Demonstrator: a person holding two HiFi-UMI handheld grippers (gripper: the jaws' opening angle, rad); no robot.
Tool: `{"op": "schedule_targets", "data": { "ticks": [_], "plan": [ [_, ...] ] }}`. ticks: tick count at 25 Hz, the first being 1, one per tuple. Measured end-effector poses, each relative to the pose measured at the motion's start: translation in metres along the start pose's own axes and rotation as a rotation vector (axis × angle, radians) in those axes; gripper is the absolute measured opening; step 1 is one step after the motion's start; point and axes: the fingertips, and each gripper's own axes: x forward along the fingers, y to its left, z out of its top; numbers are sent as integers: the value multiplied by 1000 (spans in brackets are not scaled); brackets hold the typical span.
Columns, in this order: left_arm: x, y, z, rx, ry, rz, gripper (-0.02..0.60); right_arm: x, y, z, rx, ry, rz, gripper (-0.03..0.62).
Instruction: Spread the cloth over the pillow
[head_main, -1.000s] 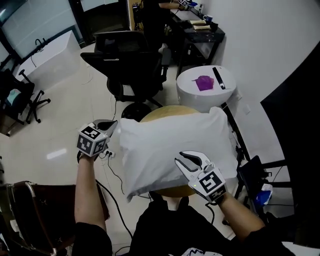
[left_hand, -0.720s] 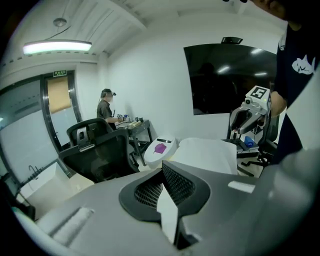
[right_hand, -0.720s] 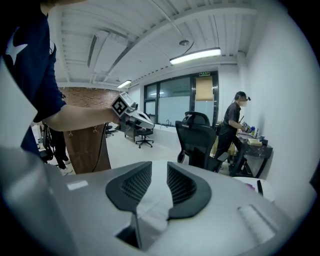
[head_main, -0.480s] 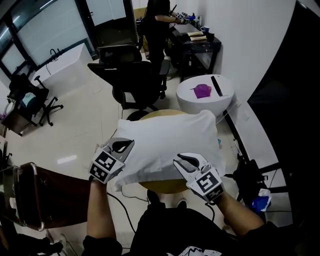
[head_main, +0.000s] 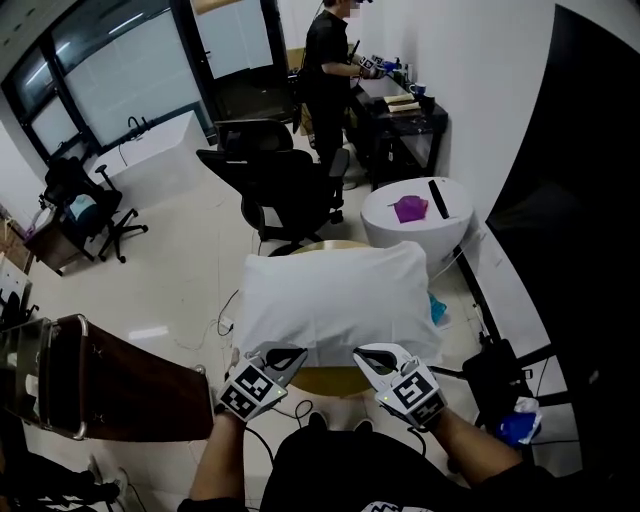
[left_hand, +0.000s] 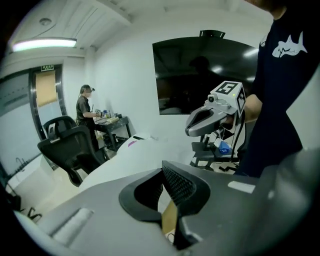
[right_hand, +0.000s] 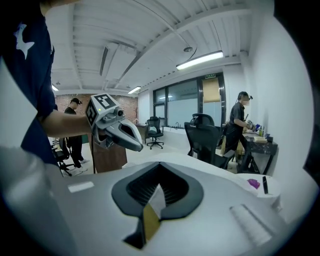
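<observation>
A white pillow (head_main: 335, 300), with a white cloth I cannot tell apart from it, lies on a round wooden table (head_main: 335, 378). Both grippers sit side by side at its near edge. My left gripper (head_main: 290, 353) is shut, its tip touching the pillow's edge left of the middle. My right gripper (head_main: 368, 353) is closing, pinched on the white cloth at that edge. In the left gripper view the pillow (left_hand: 130, 160) stretches away past the shut jaws, with the right gripper (left_hand: 190, 132) to the right. The right gripper view shows the left gripper (right_hand: 139, 146) close by.
A black office chair (head_main: 285, 185) stands just beyond the table. A white round side table (head_main: 415, 210) holding a purple item is at the back right. A person (head_main: 330, 60) stands at a black desk. A brown cabinet (head_main: 110, 390) is at my left, a black stand (head_main: 495, 370) at my right.
My left gripper swung from the pillow's left edge round to its near edge, staying shut. The right gripper stayed at the near edge and its jaws went from open to shut.
</observation>
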Motion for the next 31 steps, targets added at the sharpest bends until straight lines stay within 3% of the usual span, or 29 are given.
{"op": "schedule_targets", "data": {
  "ticks": [8,11,18,24,31],
  "plan": [
    [-5,-38,-15,14,28,29,0,-23,10,-24,24,44,-51,6],
    [-10,-51,-17,27,-1,10,0,-28,20,-30,63,65,-55,6],
    [-27,-66,-24,87,6,-24,0,-32,35,-28,30,63,-91,6],
    [-33,-75,-16,113,-46,-46,0,-36,43,-29,25,63,-103,6],
    [-39,-78,-13,76,-101,-46,0,-39,47,-32,29,74,-116,6]
  ]
}}
